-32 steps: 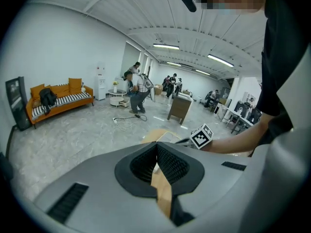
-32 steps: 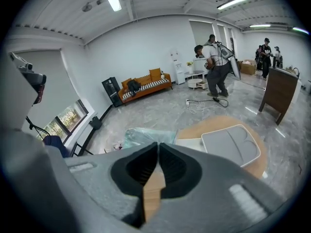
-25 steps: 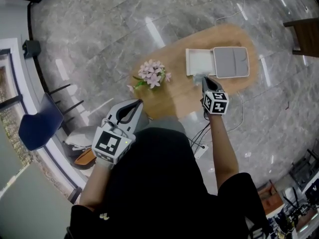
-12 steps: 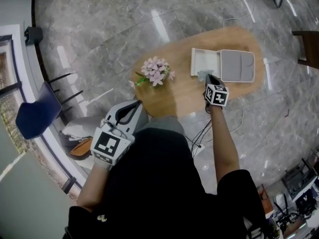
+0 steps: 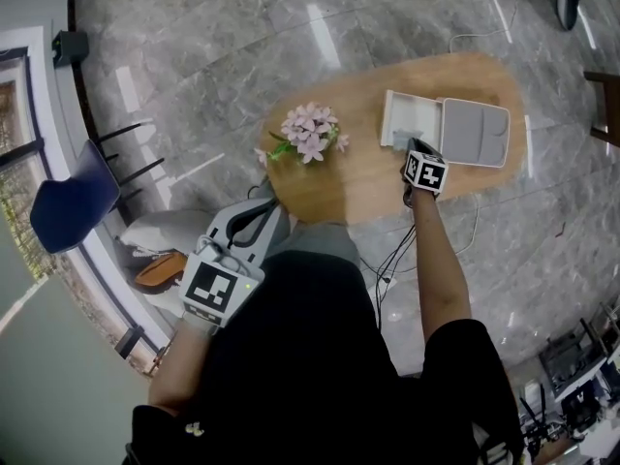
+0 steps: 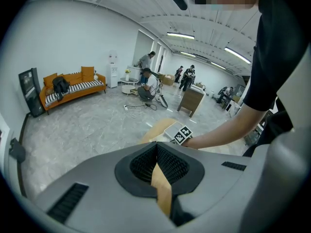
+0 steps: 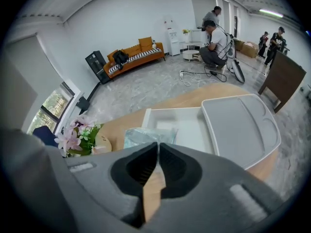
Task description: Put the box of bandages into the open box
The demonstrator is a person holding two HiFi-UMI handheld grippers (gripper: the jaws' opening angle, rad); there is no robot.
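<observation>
The pale blue-green box of bandages (image 7: 146, 136) hangs at the tips of my right gripper (image 7: 158, 147), which is shut on its near edge. It hovers at the near rim of the open white box (image 7: 187, 123), whose grey lid (image 7: 240, 127) lies flat to the right. In the head view the right gripper (image 5: 415, 149) reaches over the wooden table (image 5: 358, 177) to the open box (image 5: 412, 119) and its lid (image 5: 475, 132). My left gripper (image 5: 262, 209) stays low by the person's body, shut and empty, as the left gripper view (image 6: 156, 148) also shows.
A pot of pink flowers (image 5: 312, 134) stands on the table's left part, left of the open box. A blue chair (image 5: 63, 211) and an orange bag (image 5: 160, 269) sit on the floor at left. Cables trail under the table's near edge (image 5: 392, 255).
My right gripper has moved forward over the table with the bandage box, closer to the open box. The left gripper has stayed by the body.
</observation>
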